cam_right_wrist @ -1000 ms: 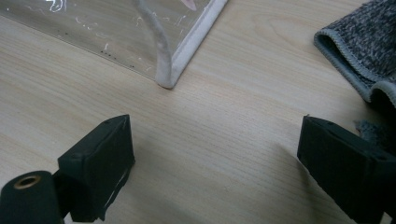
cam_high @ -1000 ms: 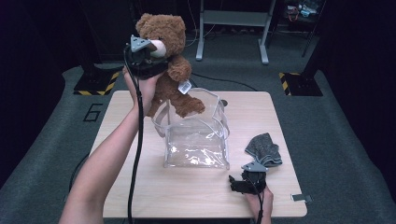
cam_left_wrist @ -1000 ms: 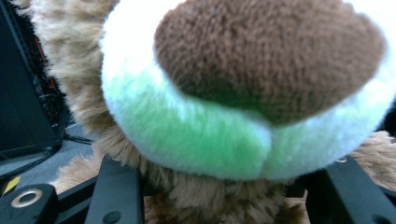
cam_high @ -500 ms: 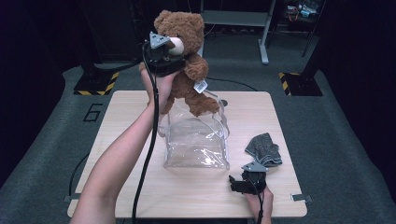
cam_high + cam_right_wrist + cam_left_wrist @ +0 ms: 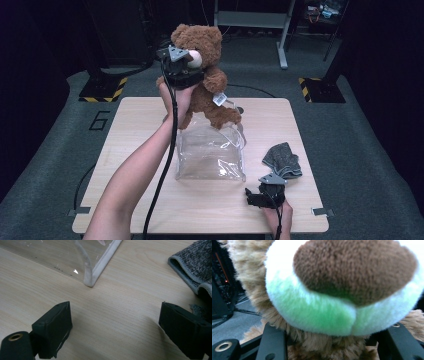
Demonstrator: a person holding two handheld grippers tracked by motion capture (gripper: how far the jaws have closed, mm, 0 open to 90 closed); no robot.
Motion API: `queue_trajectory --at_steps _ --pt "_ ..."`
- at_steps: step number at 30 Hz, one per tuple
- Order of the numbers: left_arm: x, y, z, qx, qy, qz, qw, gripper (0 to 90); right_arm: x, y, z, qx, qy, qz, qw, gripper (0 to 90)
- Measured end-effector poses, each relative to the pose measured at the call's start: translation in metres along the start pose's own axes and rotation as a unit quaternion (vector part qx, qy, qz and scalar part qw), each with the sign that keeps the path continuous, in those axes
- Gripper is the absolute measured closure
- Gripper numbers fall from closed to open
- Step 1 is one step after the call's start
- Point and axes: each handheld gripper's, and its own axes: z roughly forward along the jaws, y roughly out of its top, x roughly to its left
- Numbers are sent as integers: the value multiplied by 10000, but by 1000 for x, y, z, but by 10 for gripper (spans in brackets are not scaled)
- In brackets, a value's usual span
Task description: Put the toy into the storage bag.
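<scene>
left tongs (image 5: 186,67) clamped the teddy bear (image 5: 202,75) by its neck, feet over the clear bag (image 5: 210,152), apparently for dropping in; right tongs (image 5: 260,194) rested apart beside that bag.

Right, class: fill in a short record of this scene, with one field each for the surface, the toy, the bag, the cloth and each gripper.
surface: wooden table
toy: brown teddy bear, held above the bag
bag: clear plastic bag, standing mid-table
cloth: grey cloth, lying right of the bag
left gripper: shut on the bear
right gripper: open, low over the table, nothing between its jaws
</scene>
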Motion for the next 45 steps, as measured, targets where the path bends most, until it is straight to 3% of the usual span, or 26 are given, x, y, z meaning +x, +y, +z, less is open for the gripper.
queue_trajectory --at_steps 8,14,17,24,30,33,37,40,45 --pt "13 -18 -8 3 64 -54 10000 449 0 0 0 13 13 -5 10000 103" --pt "12 -27 -11 36 35 4 10000 446 1 0 0 20 15 21 10000 103" --pt "8 -30 -11 154 -53 107 9998 446 0 0 0 16 5 -19 10000 103" --pt "5 -45 -2 489 -167 -22 9987 444 0 0 0 12 10 -33 10000 103" --pt "1 -58 3 836 -303 -39 9960 427 0 0 0 6 40 5 10000 103" --pt "-2 -61 6 1071 -358 -5 9936 406 -1 0 0 23 9 -54 10000 103" --pt "-7 -65 5 1223 -400 46 9917 387 -1 0 0 34 12 -60 10000 104" --pt "-11 -71 6 1410 -546 99 9884 385 0 0 0 31 26 -34 10000 104" --pt "-17 -81 6 1568 -662 161 9853 386 0 0 0 37 14 -59 10000 104"
